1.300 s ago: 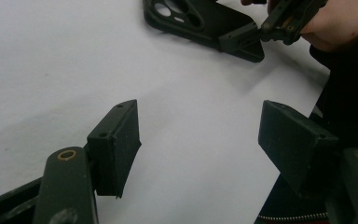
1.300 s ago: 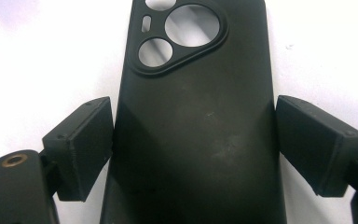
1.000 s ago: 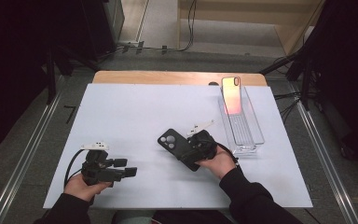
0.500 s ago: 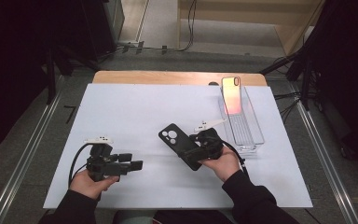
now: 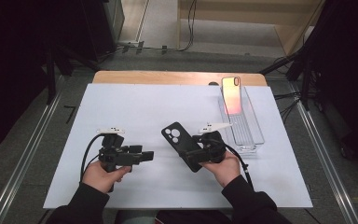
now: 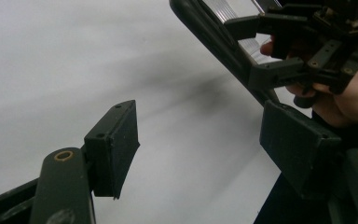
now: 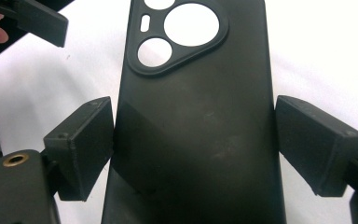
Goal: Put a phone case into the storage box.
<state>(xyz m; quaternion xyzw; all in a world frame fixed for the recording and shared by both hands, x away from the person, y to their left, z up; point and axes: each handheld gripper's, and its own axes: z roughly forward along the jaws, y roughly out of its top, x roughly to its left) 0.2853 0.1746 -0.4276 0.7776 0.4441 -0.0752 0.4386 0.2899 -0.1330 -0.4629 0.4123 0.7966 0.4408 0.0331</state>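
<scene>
While the right gripper (image 5: 189, 150) keeps the black phone case (image 5: 182, 144) clamped across its width, lifted just above the white bench (image 5: 135, 107), the left gripper (image 5: 145, 155) has moved in toward it since a second ago, jaws wide and empty. That suggests a two-handed step on the case; the phone (image 5: 231, 95) waits in the clear tray (image 5: 251, 135)

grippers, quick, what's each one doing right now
Left gripper: open, nothing between its jaws.
Right gripper: closed on the black phone case, gripping it by its two long edges.
</scene>
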